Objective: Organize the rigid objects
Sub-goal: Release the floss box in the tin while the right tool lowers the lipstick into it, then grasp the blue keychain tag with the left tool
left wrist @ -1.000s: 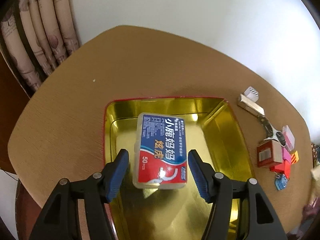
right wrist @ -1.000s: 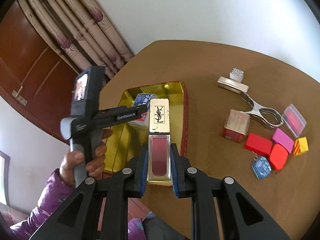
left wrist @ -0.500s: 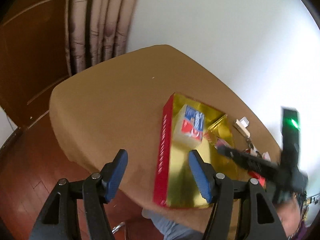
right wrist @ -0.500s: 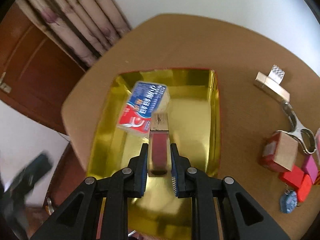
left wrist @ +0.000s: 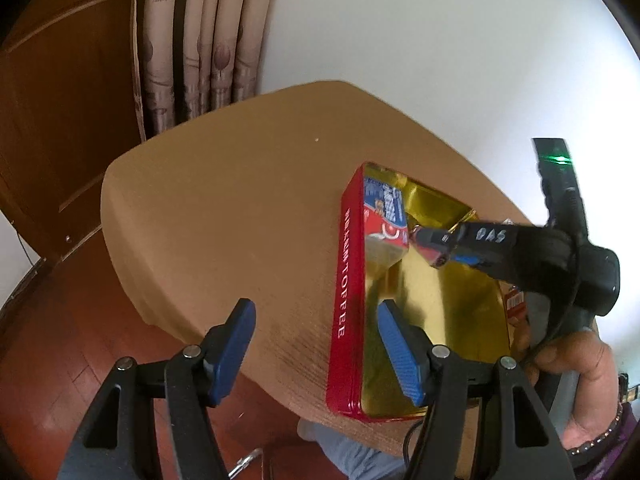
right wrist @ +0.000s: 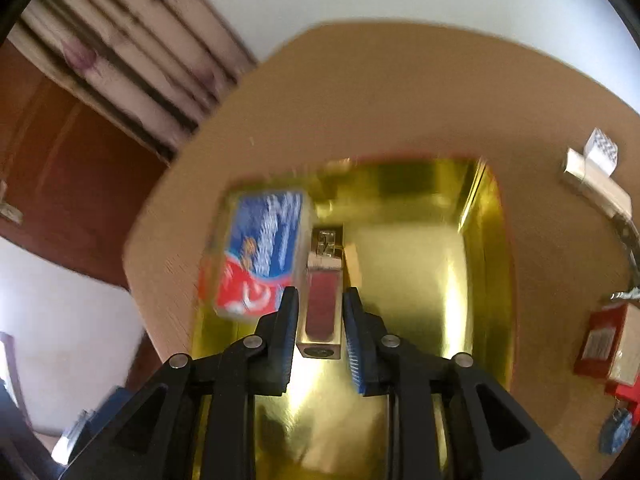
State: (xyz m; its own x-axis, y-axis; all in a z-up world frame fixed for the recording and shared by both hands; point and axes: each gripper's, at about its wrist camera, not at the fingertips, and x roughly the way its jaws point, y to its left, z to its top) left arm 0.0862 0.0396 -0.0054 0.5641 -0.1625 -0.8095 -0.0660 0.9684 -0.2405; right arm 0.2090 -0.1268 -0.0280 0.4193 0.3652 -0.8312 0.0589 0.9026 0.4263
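My right gripper (right wrist: 320,320) reaches into the red-sided rectangular tin with a shiny gold interior (right wrist: 488,248), and between its blue pads lies the slim gold-capped lipstick tube with a dark red body (right wrist: 323,304). A thin gap shows on each side of the tube, so the jaws stand slightly apart around it rather than pressing it; whether the tube rests on the tin floor I cannot tell through the blur. Just left of the tube, touching or nearly touching its cap end, sits the clear plastic box with a blue-and-red label (right wrist: 264,256) against the tin's left wall.

My left gripper (left wrist: 316,344) hangs with its fingers spread wide and nothing between them, at the near corner of the tin (left wrist: 346,280), one pad over the brown wooden table (left wrist: 224,216) and the other over the gold floor. From there the labelled box (left wrist: 384,216) lies at the far end, with my right gripper (left wrist: 430,240) beside it.
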